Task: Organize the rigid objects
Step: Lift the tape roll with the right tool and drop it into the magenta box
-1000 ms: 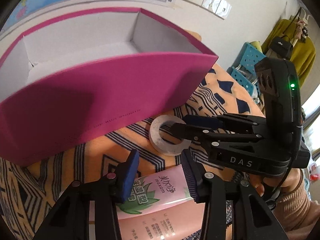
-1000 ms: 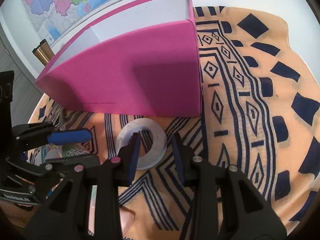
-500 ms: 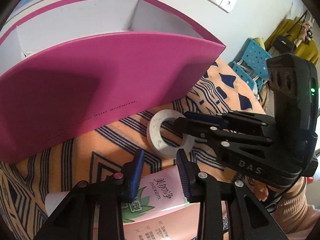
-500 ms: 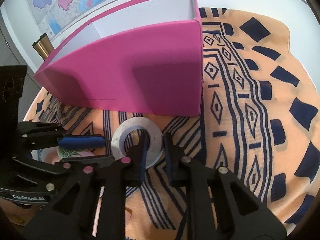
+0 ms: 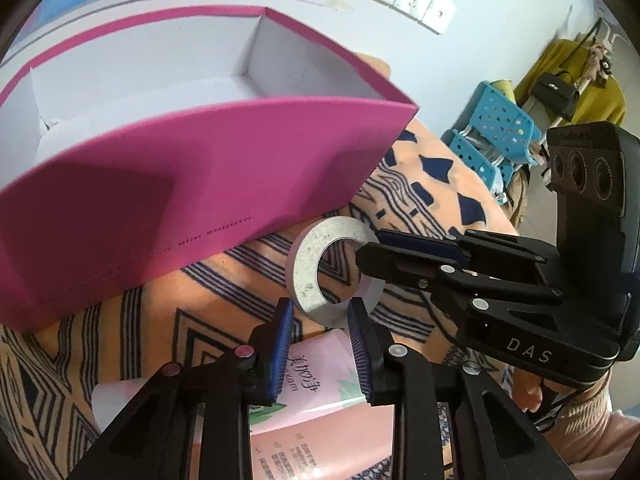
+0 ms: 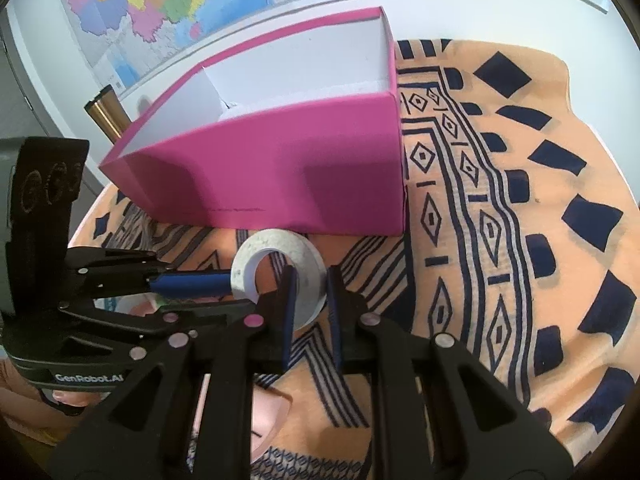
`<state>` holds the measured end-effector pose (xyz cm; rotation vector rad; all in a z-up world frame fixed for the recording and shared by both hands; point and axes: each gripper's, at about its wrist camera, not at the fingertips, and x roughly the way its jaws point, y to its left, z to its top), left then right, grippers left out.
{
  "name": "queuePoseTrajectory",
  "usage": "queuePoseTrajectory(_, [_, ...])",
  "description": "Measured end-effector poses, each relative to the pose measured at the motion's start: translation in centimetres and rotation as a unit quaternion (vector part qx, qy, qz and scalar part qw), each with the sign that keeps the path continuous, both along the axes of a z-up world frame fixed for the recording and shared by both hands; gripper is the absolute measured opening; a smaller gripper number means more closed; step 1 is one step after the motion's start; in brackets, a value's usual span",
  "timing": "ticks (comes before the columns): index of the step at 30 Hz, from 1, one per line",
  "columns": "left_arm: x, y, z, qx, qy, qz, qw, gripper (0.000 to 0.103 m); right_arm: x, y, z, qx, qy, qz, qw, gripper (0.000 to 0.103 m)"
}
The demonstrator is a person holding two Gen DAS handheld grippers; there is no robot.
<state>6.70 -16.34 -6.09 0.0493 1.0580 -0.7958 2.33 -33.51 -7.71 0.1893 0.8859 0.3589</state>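
My landmark is the open magenta cardboard box [image 5: 192,184] with its white inside, standing on the orange cloth with dark blue patterns [image 6: 520,240]. Just in front of the box's near wall, my right gripper [image 6: 310,304] has its blue-padded jaws drawn narrow onto the wall of a white ring-shaped roll of tape [image 6: 280,264], one pad inside the hole and the other outside. The roll tilts, with its far edge raised toward the box, though I cannot tell whether its near edge touches the cloth. On the same side of the box, my left gripper [image 5: 320,344] is clamped on the upper end of a pink tube with green leaf print [image 5: 316,392] that lies flat on the cloth, the pads pressing it from either side. The tube sits a little nearer to me than the tape roll, the two almost touching, and both grippers crowd close together there. The box interior shows bare white walls and a divider at its left end. Behind the box a coloured wall map [image 6: 168,4] hangs on the white wall.
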Motion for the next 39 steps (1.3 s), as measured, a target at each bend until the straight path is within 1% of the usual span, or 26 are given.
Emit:
queuePoseTrajectory(3, [-0.2, 0.0, 0.8, -0.007, -0.008, -0.002, 0.9999, 0.028, -0.6, 0.2, 1.0, -0.006, -0.013, 0.0, 1.0, 0.017])
queuePoseTrajectory(13, [-1.4, 1.1, 5.0, -0.039, -0.046, -0.006, 0.9982, 0.028, -1.9, 0.6, 5.1, -0.017, -0.063, 0.006, 0.998, 0.017])
queuePoseTrajectory(22, [-1.1, 1.4, 7.8, -0.054, -0.077, -0.003, 0.9956, 0.028, -1.7, 1.0, 8.2, -0.027, -0.1, 0.015, 0.994, 0.017])
queuePoseTrajectory(27, [-0.5, 1.2, 8.8, -0.06, -0.086, 0.002, 0.9945, 0.028, -1.1, 1.1, 9.5, -0.031, -0.115, 0.02, 0.993, 0.017])
queuePoseTrajectory(34, [0.5, 0.4, 9.9, -0.053, -0.105, 0.004, 0.9931, 0.028, 0.3, 0.9, 10.8, -0.037, -0.127, 0.021, 0.991, 0.017])
queuePoseTrajectory(39, [1.8, 0.2, 10.2, -0.05, -0.108, 0.011, 0.9928, 0.028, 1.7, 0.7, 11.3, -0.036, -0.128, 0.02, 0.991, 0.017])
